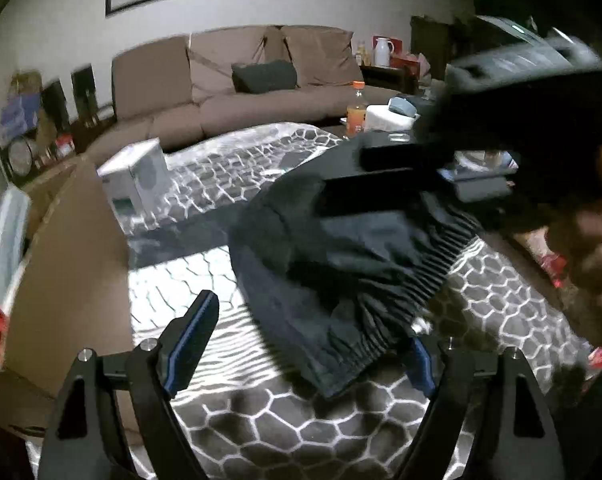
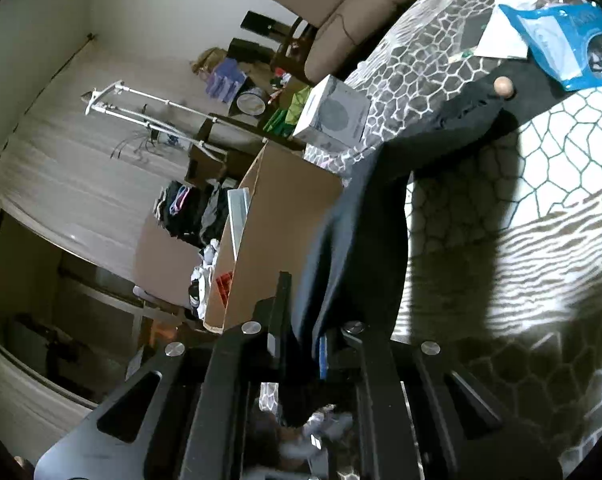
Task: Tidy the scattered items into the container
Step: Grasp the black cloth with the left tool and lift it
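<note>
Over the patterned blanket (image 1: 309, 412), a dark navy garment (image 1: 341, 280) with a gathered elastic waistband hangs limp, its hem drooping toward six o'clock in the left wrist view. The right gripper (image 2: 307, 320) is clamped on the cloth's edge, which runs away toward one o'clock in its own view. The left gripper (image 1: 313, 344) stands spread wide beneath the garment, its pads pressing on nothing. An open cardboard box (image 1: 73, 248) sits at nine o'clock, just beside the blanket. Behind it a white carton (image 1: 137, 176) rests at eleven o'clock; a brown sofa (image 1: 229, 80) spans twelve, an orange bottle (image 1: 357, 108) at one.
</note>
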`<state>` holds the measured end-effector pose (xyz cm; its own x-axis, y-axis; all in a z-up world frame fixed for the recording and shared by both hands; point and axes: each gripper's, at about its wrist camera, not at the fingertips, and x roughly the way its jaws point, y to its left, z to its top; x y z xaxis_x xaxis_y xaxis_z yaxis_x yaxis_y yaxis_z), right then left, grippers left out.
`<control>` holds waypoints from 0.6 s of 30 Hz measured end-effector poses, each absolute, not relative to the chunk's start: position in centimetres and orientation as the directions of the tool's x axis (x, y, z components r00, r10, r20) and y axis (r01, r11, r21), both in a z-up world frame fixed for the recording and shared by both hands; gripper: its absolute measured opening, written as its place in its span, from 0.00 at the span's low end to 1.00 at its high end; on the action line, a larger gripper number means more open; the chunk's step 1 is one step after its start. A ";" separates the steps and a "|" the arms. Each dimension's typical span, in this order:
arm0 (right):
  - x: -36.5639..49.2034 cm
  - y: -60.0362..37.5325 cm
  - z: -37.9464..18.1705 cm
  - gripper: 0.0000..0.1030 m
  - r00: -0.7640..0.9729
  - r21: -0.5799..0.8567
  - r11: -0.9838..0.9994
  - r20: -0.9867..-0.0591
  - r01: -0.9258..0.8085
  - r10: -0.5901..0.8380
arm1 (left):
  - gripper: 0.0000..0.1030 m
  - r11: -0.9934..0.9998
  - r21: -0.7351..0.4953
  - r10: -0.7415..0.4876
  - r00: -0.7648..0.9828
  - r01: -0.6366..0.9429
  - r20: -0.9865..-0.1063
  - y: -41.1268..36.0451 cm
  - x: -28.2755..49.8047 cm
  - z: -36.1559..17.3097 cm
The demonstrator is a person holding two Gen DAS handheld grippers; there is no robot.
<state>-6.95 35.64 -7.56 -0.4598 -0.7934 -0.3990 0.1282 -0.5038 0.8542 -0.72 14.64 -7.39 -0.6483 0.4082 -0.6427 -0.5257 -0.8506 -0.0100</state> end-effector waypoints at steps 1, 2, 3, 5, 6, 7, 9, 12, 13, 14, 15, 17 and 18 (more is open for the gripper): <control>-6.9 35.7 -7.5 0.12 -0.458 0.848 -0.514 -0.408 0.131 -0.790 | 0.55 -0.846 -0.018 0.414 -0.634 -0.533 -0.653 14.6 -0.9 -7.5; -6.8 35.7 -7.4 0.13 -0.459 0.839 -0.528 -0.421 0.131 -0.783 | 0.46 -0.841 -0.026 0.419 -0.620 -0.540 -0.663 14.7 -1.0 -7.6; -6.7 35.7 -7.3 0.14 -0.460 0.830 -0.543 -0.435 0.130 -0.774 | 0.29 -0.836 -0.027 0.421 -0.610 -0.547 -0.671 14.7 -1.1 -7.7; -6.6 35.8 -7.2 0.24 -0.467 0.800 -0.587 -0.474 0.125 -0.746 | 0.14 -0.829 -0.005 0.412 -0.604 -0.560 -0.682 15.0 -1.0 -7.8; -6.5 35.8 -7.1 0.27 -0.472 0.774 -0.622 -0.507 0.120 -0.721 | 0.13 -0.828 -0.003 0.411 -0.603 -0.561 -0.683 15.0 -0.9 -7.7; -6.5 35.8 -6.9 0.34 -0.474 0.753 -0.648 -0.532 0.115 -0.702 | 0.12 -0.827 -0.001 0.411 -0.604 -0.562 -0.683 15.0 -0.9 -7.6; -6.3 36.2 -6.7 0.40 -0.479 0.713 -0.693 -0.574 0.105 -0.664 | 0.11 -0.827 -0.001 0.413 -0.607 -0.562 -0.679 14.8 -1.0 -7.3; -6.0 37.6 -6.5 0.44 -0.510 0.679 -0.731 -0.604 0.072 -0.612 | 0.11 -0.830 0.018 0.412 -0.634 -0.558 -0.654 14.4 -1.0 -6.1; -5.9 38.2 -6.4 0.46 -0.521 0.676 -0.735 -0.608 0.056 -0.599 | 0.11 -0.831 0.023 0.413 -0.644 -0.556 -0.644 14.2 -1.0 -5.6; -5.8 38.8 -6.4 0.46 -0.531 0.674 -0.737 -0.611 0.039 -0.587 | 0.11 -0.833 0.020 0.418 -0.652 -0.553 -0.632 14.0 -1.1 -5.1; -5.8 39.3 -6.4 0.46 -0.537 0.680 -0.732 -0.608 0.026 -0.585 | 0.09 -0.837 0.014 0.422 -0.661 -0.547 -0.620 13.8 -1.4 -4.4; -5.8 40.2 -6.4 0.46 -0.548 0.702 -0.712 -0.596 -0.002 -0.586 | 0.08 -0.847 0.004 0.422 -0.678 -0.531 -0.602 13.2 -2.1 -3.3; -5.8 40.5 -6.5 0.46 -0.552 0.706 -0.708 -0.595 -0.012 -0.584 | 0.08 -0.853 -0.001 0.421 -0.687 -0.522 -0.593 12.9 -2.5 -2.8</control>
<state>-5.80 40.54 -6.46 -0.5518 -0.5843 -0.5950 -0.0118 -0.7080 0.7062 -2.46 12.89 -2.76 -0.6869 0.4207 -0.5925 -0.5215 -0.8532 -0.0013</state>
